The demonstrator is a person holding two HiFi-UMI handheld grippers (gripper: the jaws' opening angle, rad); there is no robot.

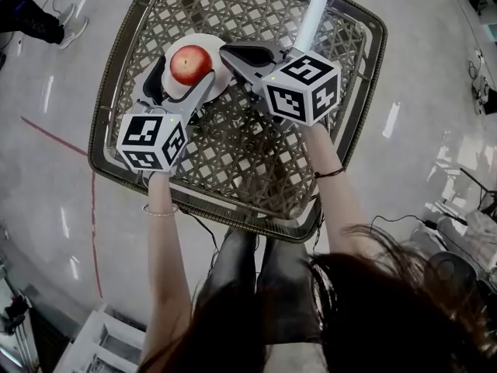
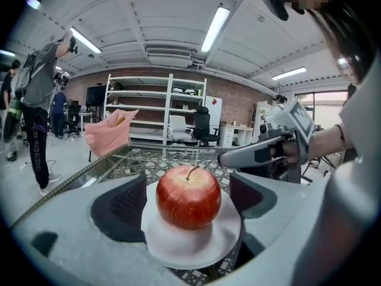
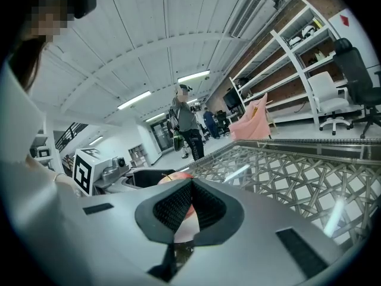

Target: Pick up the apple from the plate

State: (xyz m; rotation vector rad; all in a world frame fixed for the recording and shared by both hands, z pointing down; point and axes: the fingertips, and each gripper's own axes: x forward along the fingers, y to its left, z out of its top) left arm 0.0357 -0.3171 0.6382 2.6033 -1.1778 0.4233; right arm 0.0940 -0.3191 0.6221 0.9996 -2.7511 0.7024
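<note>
A red apple [image 1: 190, 64] sits on a small white plate [image 1: 220, 74] on the lattice table top [image 1: 256, 162]. My left gripper [image 1: 182, 77] is open, one finger on each side of the apple. In the left gripper view the apple [image 2: 188, 196] fills the gap between the dark pads [image 2: 124, 206], with a little room on both sides. My right gripper [image 1: 227, 52] reaches in from the right to the plate's far edge. Its jaws are shut, and a white sliver of the plate [image 3: 181, 228] shows pinched between the pads [image 3: 205, 210].
The table has a raised metal rim [image 1: 97, 123]. A white tube [image 1: 312, 20] lies at its far right, and a pink cloth bundle [image 2: 110, 133] sits at the far edge. A person [image 2: 37, 100] stands on the floor to the left, with shelves [image 2: 155, 109] behind.
</note>
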